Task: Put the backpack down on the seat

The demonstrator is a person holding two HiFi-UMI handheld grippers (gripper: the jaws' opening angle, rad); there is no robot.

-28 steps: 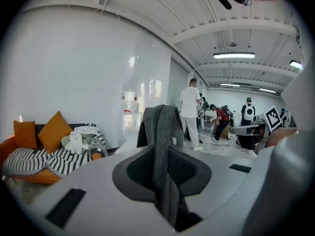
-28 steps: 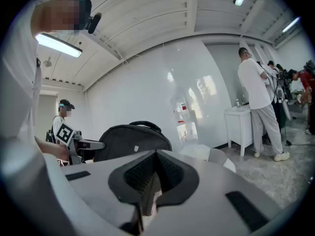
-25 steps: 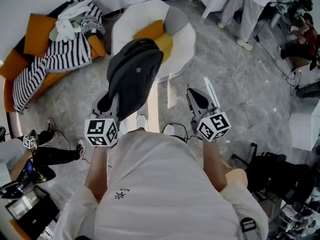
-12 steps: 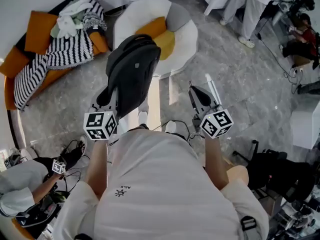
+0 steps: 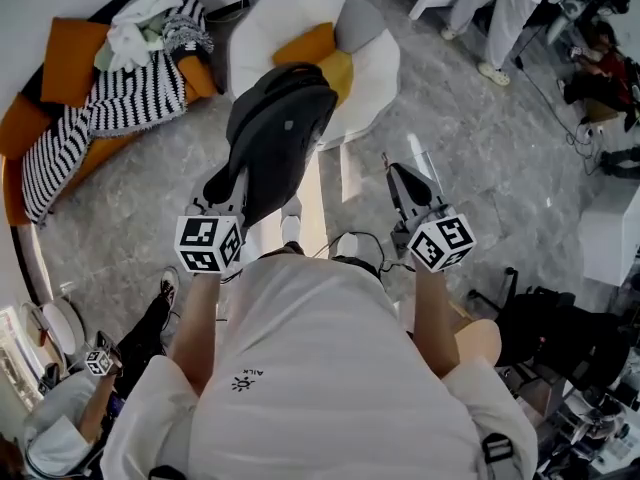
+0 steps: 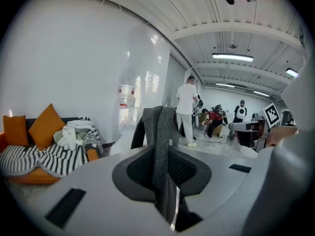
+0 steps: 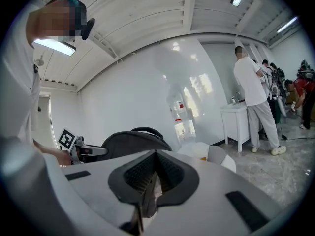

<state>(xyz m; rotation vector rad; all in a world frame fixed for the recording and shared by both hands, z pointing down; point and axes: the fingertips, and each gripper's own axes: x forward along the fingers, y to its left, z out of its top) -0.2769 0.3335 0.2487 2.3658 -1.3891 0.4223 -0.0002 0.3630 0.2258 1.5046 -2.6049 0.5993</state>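
Two grippers are held out in front of the person, side by side and apart. The left gripper (image 5: 225, 190) has its jaws clamped on a grey strap (image 6: 160, 136) of the dark backpack (image 5: 280, 133). In the left gripper view the strap runs upright through the ribbed pads, and its upper part rises beyond the jaw tips. The bag's bulk hangs ahead of this gripper and slightly to its right side, off the floor. It hangs over the near edge of the seat (image 5: 378, 73), a round white armchair directly ahead of the left gripper. Whether the bag's bottom touches the chair cannot be told from any view.

The right gripper (image 5: 396, 176) has its jaws drawn together with nothing between the pads. The backpack is to its left, well apart from its tips, and the armchair lies ahead of it and to the left.

On the armchair, beyond the bag, lie an orange cushion (image 5: 308, 43), a yellow cushion (image 5: 338, 68) and a grey cushion (image 5: 357, 26). Far to the left of the left gripper stands an orange sofa (image 5: 20, 133) draped with a black-and-white striped blanket (image 5: 110, 103) (crumpled pale clothes lie on top of it). Ahead and right of the right gripper, a person in white (image 7: 253, 92) stands at a white table (image 7: 236, 114).
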